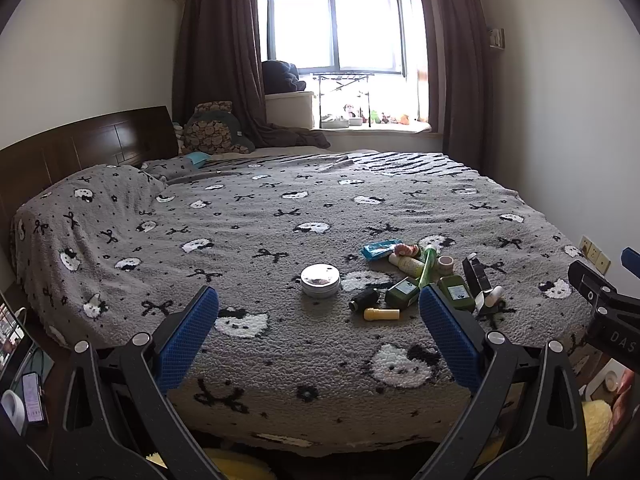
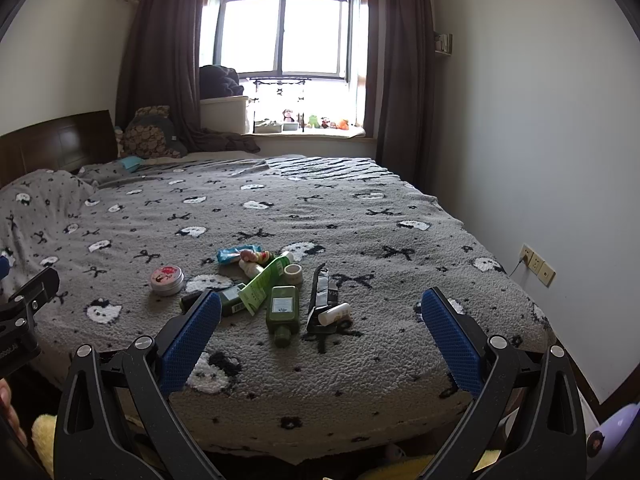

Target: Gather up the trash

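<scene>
A pile of small items lies on the grey patterned bed blanket [image 1: 280,240]: a round metal tin [image 1: 320,280], green bottles [image 1: 402,292], a green tube [image 1: 427,266], a yellow tube [image 1: 382,314], a blue wrapper [image 1: 378,249] and a black box [image 1: 476,274]. The right wrist view shows the tin [image 2: 167,280], a green bottle [image 2: 283,312], the green tube [image 2: 266,278], a tape roll [image 2: 293,273] and the black box [image 2: 322,296]. My left gripper [image 1: 318,312] is open, short of the tin. My right gripper [image 2: 320,316] is open, near the bottle.
The bed [image 2: 400,360] fills the room up to a wooden headboard [image 1: 80,148] and a window sill [image 1: 372,128] with toys. A wall socket [image 2: 538,266] is on the right wall. A phone [image 1: 32,400] lies at lower left. Something yellow [image 2: 44,436] sits below the bed edge.
</scene>
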A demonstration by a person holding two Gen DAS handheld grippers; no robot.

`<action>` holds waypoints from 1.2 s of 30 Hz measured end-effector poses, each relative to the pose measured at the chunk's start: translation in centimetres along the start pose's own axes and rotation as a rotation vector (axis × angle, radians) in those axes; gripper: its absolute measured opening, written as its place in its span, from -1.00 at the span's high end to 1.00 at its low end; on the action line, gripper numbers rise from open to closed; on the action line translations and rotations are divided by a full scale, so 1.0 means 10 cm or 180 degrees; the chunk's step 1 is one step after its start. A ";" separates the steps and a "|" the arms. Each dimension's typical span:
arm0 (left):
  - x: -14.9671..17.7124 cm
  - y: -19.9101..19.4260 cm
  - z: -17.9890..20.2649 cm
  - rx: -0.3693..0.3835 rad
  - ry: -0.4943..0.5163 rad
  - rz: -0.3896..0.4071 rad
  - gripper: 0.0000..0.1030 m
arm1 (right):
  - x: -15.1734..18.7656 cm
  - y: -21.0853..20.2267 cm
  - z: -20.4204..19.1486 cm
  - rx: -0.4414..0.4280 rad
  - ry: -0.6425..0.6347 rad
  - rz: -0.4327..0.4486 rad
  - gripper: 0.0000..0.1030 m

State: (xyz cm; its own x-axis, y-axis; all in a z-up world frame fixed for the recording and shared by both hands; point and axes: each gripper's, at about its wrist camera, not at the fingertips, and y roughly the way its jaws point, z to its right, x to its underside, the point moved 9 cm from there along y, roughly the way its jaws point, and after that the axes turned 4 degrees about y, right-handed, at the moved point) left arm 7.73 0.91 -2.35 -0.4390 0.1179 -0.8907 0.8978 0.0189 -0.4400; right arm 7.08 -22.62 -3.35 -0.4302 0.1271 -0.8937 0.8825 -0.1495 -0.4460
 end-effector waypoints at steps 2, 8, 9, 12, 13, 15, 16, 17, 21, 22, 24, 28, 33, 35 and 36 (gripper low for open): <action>0.00 0.00 0.00 -0.0002 0.0001 0.0003 -0.84 | 0.00 0.00 0.00 0.0004 -0.0002 0.0001 -0.94; 0.01 0.00 0.00 -0.0001 0.0002 0.0004 -0.84 | 0.00 0.00 0.00 0.0002 -0.0001 0.0000 -0.94; 0.01 0.00 0.00 0.0002 0.0001 0.0003 -0.84 | 0.00 0.00 0.00 0.0005 0.0000 0.0001 -0.94; 0.01 0.01 -0.02 0.0020 -0.0022 -0.0012 -0.84 | 0.01 0.02 0.00 0.0013 0.0006 -0.0016 -0.94; 0.02 0.01 -0.02 0.0015 -0.0022 -0.0013 -0.84 | 0.02 0.02 0.00 0.0021 0.0004 -0.0023 -0.94; 0.04 0.03 -0.03 0.0010 -0.0025 -0.0019 -0.84 | 0.02 0.04 0.00 0.0033 0.0005 -0.0030 -0.94; 0.05 0.04 -0.03 0.0007 -0.0028 -0.0025 -0.84 | 0.02 0.04 0.01 0.0033 0.0011 -0.0029 -0.94; 0.06 0.06 -0.03 0.0000 -0.0027 -0.0033 -0.84 | 0.03 0.05 0.02 0.0034 0.0021 -0.0028 -0.94; 0.12 0.14 -0.02 -0.0005 -0.0013 -0.0050 -0.84 | 0.06 0.11 0.10 0.0055 0.0050 -0.0037 -0.94; 0.14 0.18 -0.02 0.0005 -0.0014 -0.0071 -0.84 | 0.08 0.15 0.11 0.0065 0.0057 -0.0051 -0.94; 0.19 0.24 0.00 0.0006 0.0002 -0.0099 -0.84 | 0.11 0.21 0.14 0.0054 0.0073 -0.0074 -0.94; 0.28 0.39 0.02 0.0027 0.0063 -0.0126 -0.84 | 0.19 0.32 0.18 -0.0058 0.0120 -0.0058 -0.94; 0.45 0.63 0.02 0.0099 0.0075 -0.0201 -0.84 | 0.31 0.52 0.16 -0.0016 -0.0031 0.0020 -0.94; 0.53 0.75 0.02 0.0129 0.0078 -0.0270 -0.84 | 0.38 0.65 0.13 -0.0109 0.0043 -0.0051 -0.94; 0.57 0.81 0.02 0.0141 0.0083 -0.0321 -0.84 | 0.41 0.70 0.11 -0.0146 0.0072 -0.0092 -0.94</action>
State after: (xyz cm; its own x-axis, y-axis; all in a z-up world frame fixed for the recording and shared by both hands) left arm 12.49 1.57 -11.04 -0.5255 0.1432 -0.8386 0.8464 -0.0118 -0.5324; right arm 11.29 -24.26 -10.25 -0.4516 0.1529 -0.8790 0.8778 -0.1004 -0.4684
